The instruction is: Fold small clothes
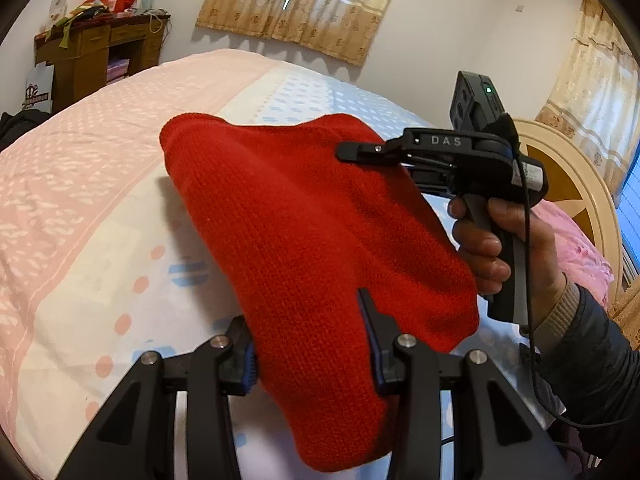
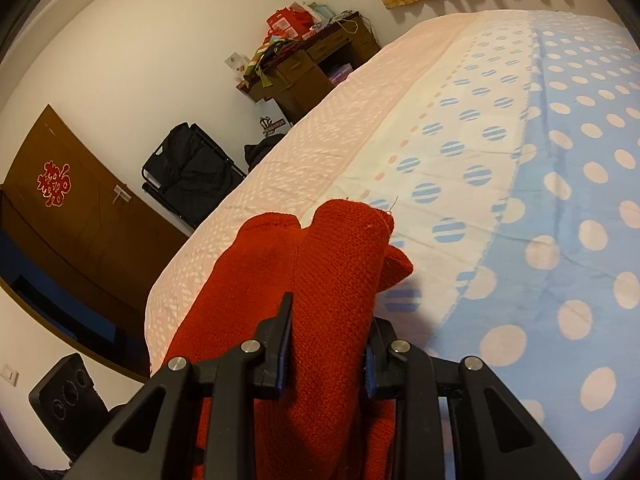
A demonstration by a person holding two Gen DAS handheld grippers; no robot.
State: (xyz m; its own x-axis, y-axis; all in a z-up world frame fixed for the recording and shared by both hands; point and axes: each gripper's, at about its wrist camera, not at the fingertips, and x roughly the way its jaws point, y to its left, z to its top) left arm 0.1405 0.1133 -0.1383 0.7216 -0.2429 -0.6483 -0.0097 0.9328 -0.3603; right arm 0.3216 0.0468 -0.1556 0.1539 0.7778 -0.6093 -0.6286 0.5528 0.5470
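A folded red knitted garment [image 1: 304,240] hangs in the air above the bed, held at two places. My left gripper [image 1: 312,356] is shut on its near edge, with thick folded knit filling the space between the blue pads. In the left wrist view the right gripper [image 1: 360,156] comes in from the right, held by a person's hand [image 1: 492,240], and pinches the garment's far right edge. In the right wrist view the red knitted garment [image 2: 320,288] is bunched between the right gripper [image 2: 328,352] fingers, which are shut on it.
The bed [image 1: 80,208] below carries a pink, white and blue dotted sheet [image 2: 540,200]. A wooden desk [image 1: 96,60] piled with boxes stands by the far wall. A round headboard [image 1: 568,176] and pink pillow are at the right. A dark bag [image 2: 188,168] and a brown door [image 2: 68,216] are beside the bed.
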